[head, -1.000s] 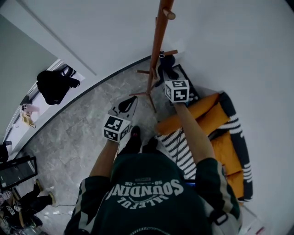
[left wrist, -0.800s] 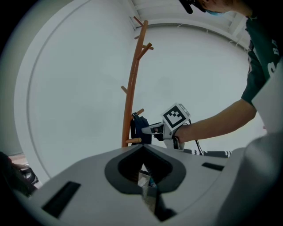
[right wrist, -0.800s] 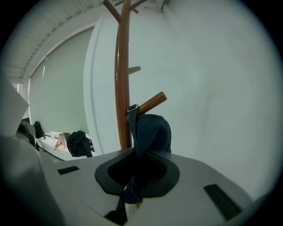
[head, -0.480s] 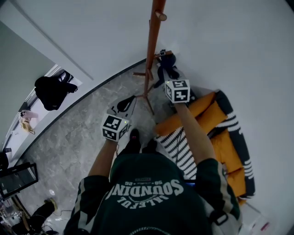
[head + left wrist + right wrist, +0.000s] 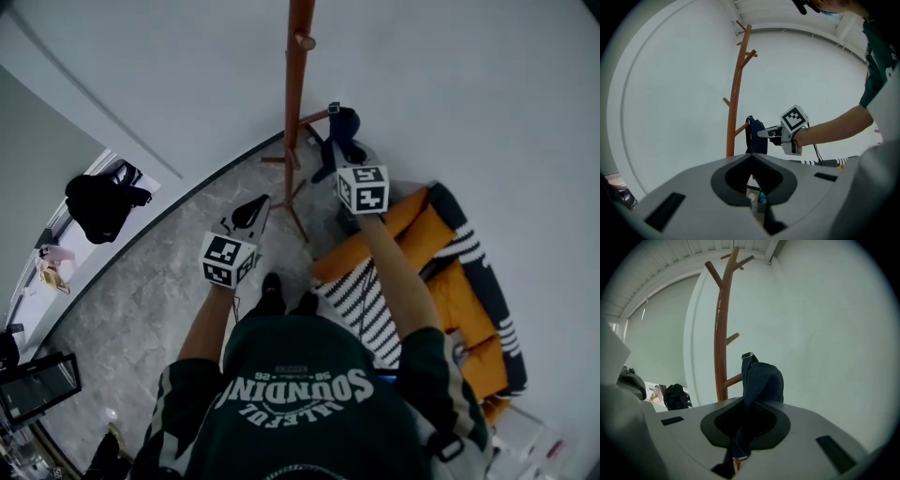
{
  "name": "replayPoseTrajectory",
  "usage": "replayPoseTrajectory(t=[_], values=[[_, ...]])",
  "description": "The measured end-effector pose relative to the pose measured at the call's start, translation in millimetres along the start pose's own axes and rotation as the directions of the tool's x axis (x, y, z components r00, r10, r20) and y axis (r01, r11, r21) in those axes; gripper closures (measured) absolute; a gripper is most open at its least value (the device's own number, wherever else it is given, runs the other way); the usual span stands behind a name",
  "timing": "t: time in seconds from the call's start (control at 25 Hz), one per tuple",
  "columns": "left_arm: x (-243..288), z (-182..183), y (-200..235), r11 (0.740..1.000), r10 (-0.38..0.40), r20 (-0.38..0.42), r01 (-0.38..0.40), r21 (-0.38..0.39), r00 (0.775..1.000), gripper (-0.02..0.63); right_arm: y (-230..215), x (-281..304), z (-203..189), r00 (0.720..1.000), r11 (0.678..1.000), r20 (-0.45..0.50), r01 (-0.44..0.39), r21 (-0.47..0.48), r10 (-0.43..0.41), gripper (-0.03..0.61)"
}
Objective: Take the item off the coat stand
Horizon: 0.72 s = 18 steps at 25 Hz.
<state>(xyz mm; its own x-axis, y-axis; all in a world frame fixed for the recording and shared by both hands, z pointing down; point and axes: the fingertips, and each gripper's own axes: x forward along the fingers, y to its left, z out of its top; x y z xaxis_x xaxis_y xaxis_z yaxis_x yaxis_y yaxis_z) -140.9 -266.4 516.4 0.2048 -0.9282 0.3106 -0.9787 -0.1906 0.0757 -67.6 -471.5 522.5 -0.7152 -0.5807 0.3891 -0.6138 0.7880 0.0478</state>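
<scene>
coat stand (image 5: 297, 103) 1 | blue bag (image 5: 345, 125) 1 | black bag (image 5: 98, 197) 1 | sofa (image 5: 469, 300) 1 | left hand-held gripper (image 5: 253, 212) + right hand-held gripper (image 5: 339, 150) = 2

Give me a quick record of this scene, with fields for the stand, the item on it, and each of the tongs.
stand: wooden coat stand, upright
item: dark blue bag, appears to hang at a lower peg
right tongs: closed on the bag's fabric
left tongs: shut, empty, apart from the stand
task state: bag not yet off the stand
</scene>
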Motion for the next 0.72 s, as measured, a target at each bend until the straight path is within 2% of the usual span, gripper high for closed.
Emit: replayPoseTrajectory(t=[0.4,0.72], values=[[9.7,18.0,3.4,0.999,-0.03,0.033,0.03,0.022,0.999,0.612,-14.9,-35.7,-0.1,0.999,0.998,0.022,0.049,0.033,-0.05,0.555],[17.0,29.7,1.2,0.998,-0.063,0.047,0.061,0.036,0.997,0.612,-3.5,-69.9,-5.6,0.997,0.996,0.043,0.065,0.057,-0.068,0.555]])
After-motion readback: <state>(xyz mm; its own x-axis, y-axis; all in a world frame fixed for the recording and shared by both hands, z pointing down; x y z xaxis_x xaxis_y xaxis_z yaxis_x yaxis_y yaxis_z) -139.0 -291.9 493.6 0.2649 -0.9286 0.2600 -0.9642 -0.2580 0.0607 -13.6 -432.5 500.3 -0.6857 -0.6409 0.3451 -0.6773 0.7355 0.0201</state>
